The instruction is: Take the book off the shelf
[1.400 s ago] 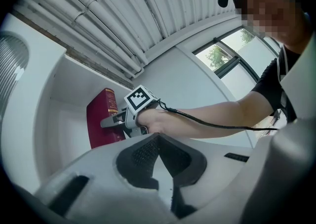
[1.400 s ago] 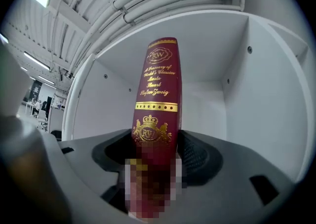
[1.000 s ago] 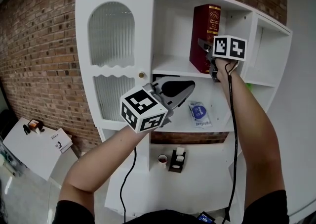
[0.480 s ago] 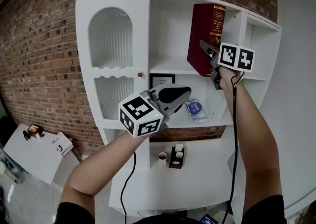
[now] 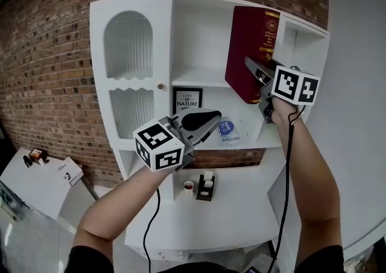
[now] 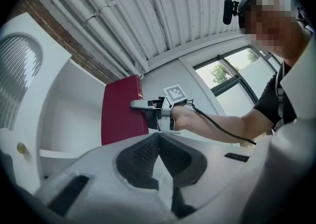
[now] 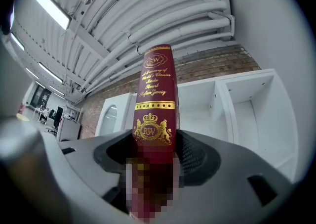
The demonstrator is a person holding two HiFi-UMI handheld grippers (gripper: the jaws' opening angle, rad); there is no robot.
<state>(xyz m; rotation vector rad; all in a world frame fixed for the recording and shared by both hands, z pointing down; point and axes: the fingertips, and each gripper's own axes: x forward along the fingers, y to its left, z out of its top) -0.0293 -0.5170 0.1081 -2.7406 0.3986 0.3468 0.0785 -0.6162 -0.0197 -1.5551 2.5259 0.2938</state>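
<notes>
A thick dark red book (image 5: 250, 49) with gold print is held in front of the white shelf unit (image 5: 199, 76), at its upper right compartment, and leans a little to the left. My right gripper (image 5: 260, 82) is shut on the lower part of its spine; in the right gripper view the book (image 7: 155, 99) stands upright between the pads of the right gripper (image 7: 154, 138). My left gripper (image 5: 211, 117) hangs lower, in front of the middle shelf, shut and empty. From the left gripper (image 6: 159, 136), the book (image 6: 121, 112) shows with the right gripper (image 6: 141, 104) clamped on it.
A framed print (image 5: 187, 98) and a blue-and-white packet (image 5: 226, 130) sit on the middle shelf. A cup (image 5: 189, 186) and a small black holder (image 5: 206, 186) stand on the lower counter. The ribbed-glass cabinet door (image 5: 128, 49) is at left; a white table (image 5: 42, 175) is at the lower left.
The right gripper has drawn the book forward out of its compartment, and it now looms larger and tilted. The left gripper has drifted slightly left and down, still shut.
</notes>
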